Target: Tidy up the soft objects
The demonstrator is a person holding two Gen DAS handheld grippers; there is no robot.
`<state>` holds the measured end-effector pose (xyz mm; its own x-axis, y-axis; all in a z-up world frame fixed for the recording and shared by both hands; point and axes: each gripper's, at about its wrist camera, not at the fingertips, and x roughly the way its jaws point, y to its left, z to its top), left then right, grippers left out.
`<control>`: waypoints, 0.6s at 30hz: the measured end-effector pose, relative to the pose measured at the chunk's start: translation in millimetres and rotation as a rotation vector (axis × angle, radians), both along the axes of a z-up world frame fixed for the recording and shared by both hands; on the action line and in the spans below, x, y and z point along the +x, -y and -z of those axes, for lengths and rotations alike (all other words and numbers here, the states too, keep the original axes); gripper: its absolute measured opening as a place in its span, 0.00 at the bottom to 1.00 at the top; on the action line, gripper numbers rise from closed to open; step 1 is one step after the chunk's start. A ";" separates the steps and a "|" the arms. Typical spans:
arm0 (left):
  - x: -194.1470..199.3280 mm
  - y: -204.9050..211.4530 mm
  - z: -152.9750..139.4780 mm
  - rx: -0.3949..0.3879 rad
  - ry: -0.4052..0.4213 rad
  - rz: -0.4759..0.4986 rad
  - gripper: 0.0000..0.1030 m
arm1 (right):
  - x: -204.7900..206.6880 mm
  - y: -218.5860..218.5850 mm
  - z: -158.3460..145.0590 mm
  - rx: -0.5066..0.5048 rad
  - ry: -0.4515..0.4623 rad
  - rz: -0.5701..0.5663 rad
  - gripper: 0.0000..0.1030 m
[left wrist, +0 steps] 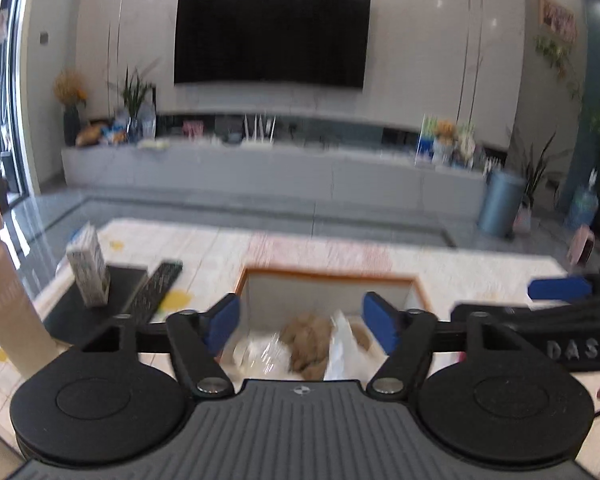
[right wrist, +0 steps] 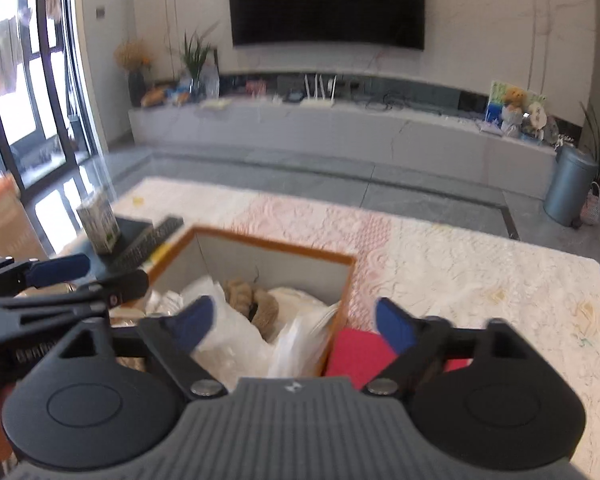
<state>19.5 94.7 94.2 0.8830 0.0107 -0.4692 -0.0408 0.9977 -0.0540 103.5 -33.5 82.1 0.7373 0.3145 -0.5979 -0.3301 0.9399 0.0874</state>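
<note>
risk one: I'd say the clear plastic bags [right wrist: 236,336] are my big worry. They stand higher than the brown plush toy [right wrist: 256,304], so a careless dip would likely snag film and drag the pile out of the box [right wrist: 276,242].

risk two: the red cloth [right wrist: 358,354] lies outside the box, right against its near corner. Going for it at an angle, I could knock the orange rim.

risk three: both grippers are crowded over the same box, so I could bump one into the other.

left gripper [left wrist: 300,322]: jaws wide apart, nothing between the pads, hovering above the box opening.

right gripper [right wrist: 294,322]: jaws spread wide too, empty, straddling the near right corner.

where the plush sits: inside the box, half buried among bags. In the left view it's below and between the jaws, a bit toward the right pad. In the right view it's just beyond the left pad.

red cloth vs jaws: under the right pad, not touched as far as I can tell.

blur: both views are smeared, so contact is hard to call.
</note>
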 end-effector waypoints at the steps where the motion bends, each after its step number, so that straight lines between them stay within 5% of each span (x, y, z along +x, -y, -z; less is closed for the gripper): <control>1: -5.4 4.8 -7.4 0.004 0.030 0.001 0.84 | -6.5 7.1 -4.7 0.003 0.016 0.008 0.88; 8: -49.4 47.0 -51.8 0.096 0.246 0.000 0.93 | -54.6 43.1 -23.7 0.005 0.099 0.045 0.96; 14: -78.9 85.3 -51.1 0.211 0.286 -0.017 0.95 | -98.8 61.9 -23.1 0.078 0.185 0.104 0.98; 18: -87.9 91.5 -35.0 0.144 0.257 0.013 0.95 | -111.9 70.6 -3.5 0.065 0.140 0.096 0.98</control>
<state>-68.3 3.2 129.3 0.9733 0.0485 -0.2243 -0.0310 0.9962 0.0808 -8.3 -104.1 85.6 0.8406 0.2730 -0.4678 -0.2522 0.9616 0.1080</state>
